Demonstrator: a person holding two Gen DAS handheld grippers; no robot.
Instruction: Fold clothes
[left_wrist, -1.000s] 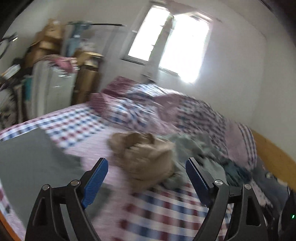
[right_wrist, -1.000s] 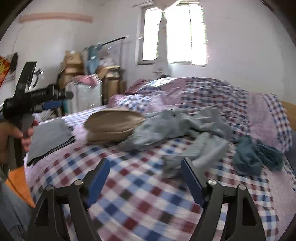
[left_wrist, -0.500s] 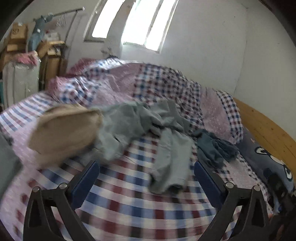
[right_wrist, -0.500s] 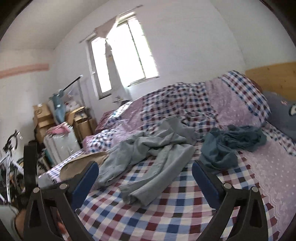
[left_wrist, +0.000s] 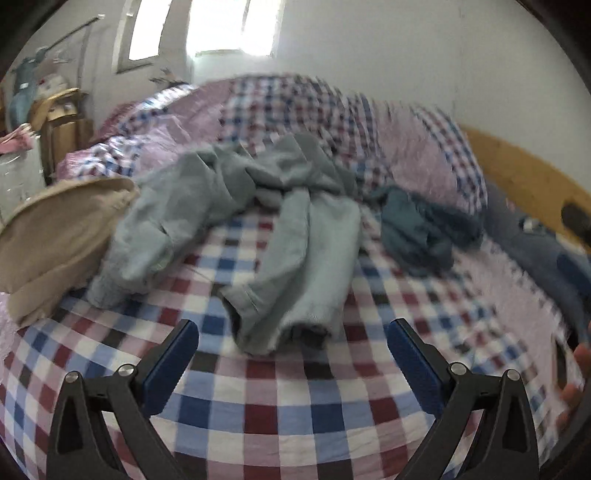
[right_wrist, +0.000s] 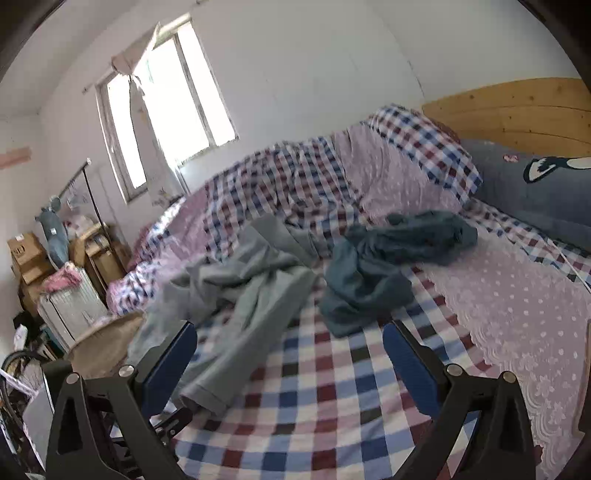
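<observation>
Checked bedsheet (left_wrist: 295, 413) spreads beneath both tools. Light grey garment (left_wrist: 295, 258), crumpled, lies just ahead of the left gripper (left_wrist: 293, 363), whose jaws stand wide and empty. Dark teal garment (right_wrist: 376, 266) lies ahead of the right gripper (right_wrist: 290, 363), likewise wide and empty. Tan garment (left_wrist: 55, 240) sits left of the left gripper.

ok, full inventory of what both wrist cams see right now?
grey trousers: 1, light grey, crumpled mid-bed
teal garment: 1, dark teal, bunched right of the trousers
tan garment: 1, beige, left of the trousers
checked sheet: 1, red, blue and white, covering the bed
quilt: 1, checked and pink, heaped by the wall
pillow: 1, grey-blue, at the wooden headboard
boxes: several, brown, by the window
left gripper: open, empty
right gripper: open, empty
</observation>
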